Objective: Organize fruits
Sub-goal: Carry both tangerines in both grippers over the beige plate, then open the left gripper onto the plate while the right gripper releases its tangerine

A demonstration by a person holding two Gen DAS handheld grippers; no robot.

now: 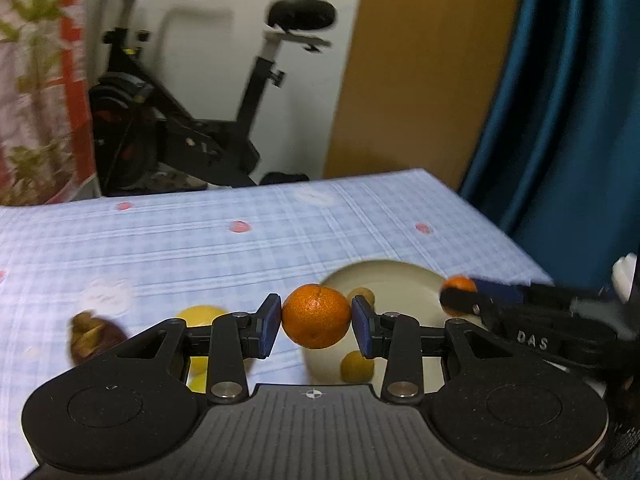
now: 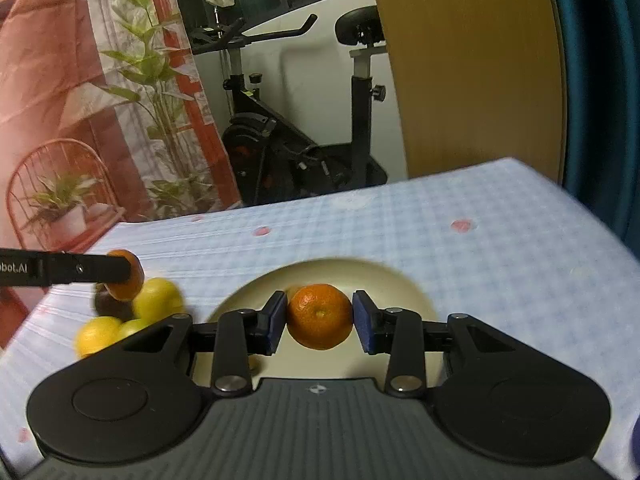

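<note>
My left gripper is shut on an orange mandarin, held above the table near the left rim of a cream plate. My right gripper is shut on a second mandarin above the same plate. Each gripper shows in the other's view: the right one over the plate's right side, the left one over the fruit pile. Small yellow-brown fruits lie on the plate. Lemons and a dark purple fruit lie left of it.
The table has a blue checked cloth with pink spots. Its far edge and right edge are close. Behind stand an exercise bike, a wooden panel and a blue curtain.
</note>
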